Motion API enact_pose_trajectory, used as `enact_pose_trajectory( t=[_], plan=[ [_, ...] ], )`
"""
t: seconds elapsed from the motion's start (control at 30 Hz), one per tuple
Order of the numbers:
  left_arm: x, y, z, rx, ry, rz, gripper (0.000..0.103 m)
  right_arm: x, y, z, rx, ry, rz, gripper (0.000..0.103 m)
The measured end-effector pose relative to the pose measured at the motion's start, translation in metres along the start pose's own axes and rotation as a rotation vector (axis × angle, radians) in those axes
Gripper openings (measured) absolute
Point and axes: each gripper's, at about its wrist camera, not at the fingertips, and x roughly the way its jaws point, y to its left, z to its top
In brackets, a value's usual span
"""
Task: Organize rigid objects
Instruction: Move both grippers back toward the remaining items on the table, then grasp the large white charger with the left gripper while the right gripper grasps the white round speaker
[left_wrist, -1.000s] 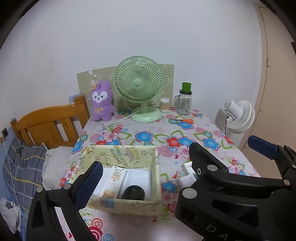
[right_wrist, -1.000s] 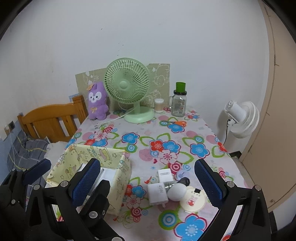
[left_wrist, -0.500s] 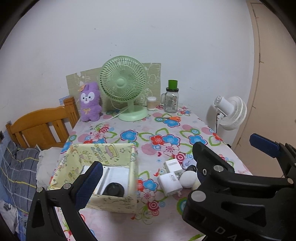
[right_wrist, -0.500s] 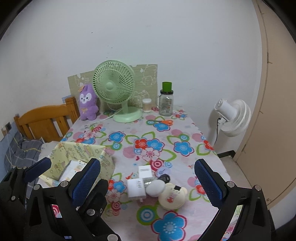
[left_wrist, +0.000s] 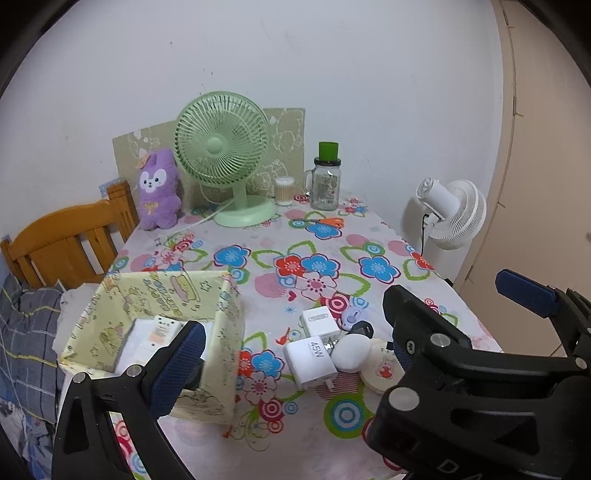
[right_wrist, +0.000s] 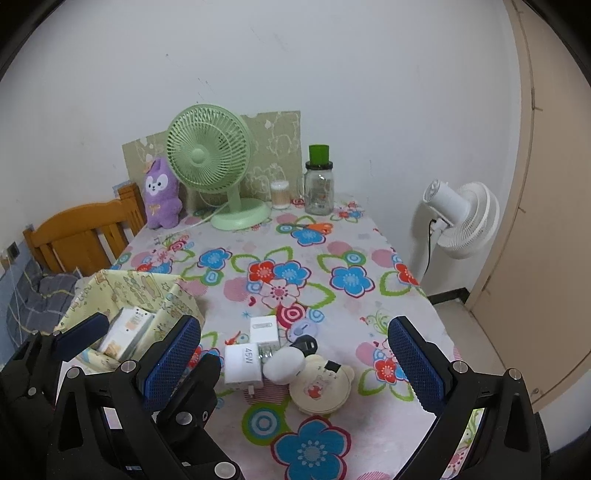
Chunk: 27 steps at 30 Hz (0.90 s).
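A pale yellow cartoon-print box (left_wrist: 155, 295) stands at the table's front left with white items (left_wrist: 159, 332) inside; it also shows in the right wrist view (right_wrist: 147, 291). To its right lies a cluster: a white 45W charger (right_wrist: 242, 363), a second white charger (right_wrist: 264, 328), a white egg-shaped case (right_wrist: 284, 363), a small black item (right_wrist: 306, 343) and a round cream bear-print case (right_wrist: 319, 387). My left gripper (left_wrist: 347, 325) is open and empty above the table's front. My right gripper (right_wrist: 291, 362) is open and empty, hovering over the cluster.
At the back stand a green desk fan (right_wrist: 214, 162), a purple plush (right_wrist: 160, 194), a cotton-swab jar (right_wrist: 280, 194) and a green-lidded glass jar (right_wrist: 319, 182). Orange scissors (right_wrist: 314, 226) lie near them. A white floor fan (right_wrist: 461, 218) stands right, a wooden bed frame (right_wrist: 85, 236) left.
Both grippers have shifted right and back. The view now takes in the cluster of chargers and cases; the box sits further left in both views. Both stay open.
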Motion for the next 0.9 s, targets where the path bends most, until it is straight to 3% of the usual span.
enact_pose_trajectory(
  t=[0.9],
  plan=[
    [0.091, -0.025, -0.038, 0.009, 0.167, -0.04, 0.099, 0.086, -0.04, -0.044, 0.04, 0.164, -0.002, 0.096]
  ],
)
